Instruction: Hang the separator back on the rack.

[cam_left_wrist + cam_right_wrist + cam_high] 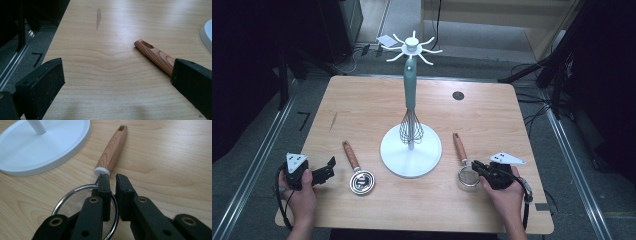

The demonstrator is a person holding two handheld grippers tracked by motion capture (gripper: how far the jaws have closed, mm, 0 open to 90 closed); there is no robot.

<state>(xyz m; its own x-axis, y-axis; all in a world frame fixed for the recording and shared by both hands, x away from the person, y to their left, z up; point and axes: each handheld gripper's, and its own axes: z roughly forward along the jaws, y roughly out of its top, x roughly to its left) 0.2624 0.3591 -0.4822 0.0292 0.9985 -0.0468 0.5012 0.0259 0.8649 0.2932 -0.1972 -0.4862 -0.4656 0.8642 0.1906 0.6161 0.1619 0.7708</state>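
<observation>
One wooden tabletop (362, 107), light grain. One white hook stand (411, 150), round base at centre, with a teal-handled whisk (410, 117) hanging against its post. One mesh strainer (466, 172) with wooden handle, at 4 o'clock from the base, handle pointing to 12. One ladle-type utensil (358, 172) with wooden handle, at 8 o'clock. Right gripper (482, 169): jaws nearly closed over the strainer's rim beside the handle joint, a narrow gap between them, grip uncertain. Left gripper (328, 169), at 9 o'clock: jaws wide open over bare wood.
</observation>
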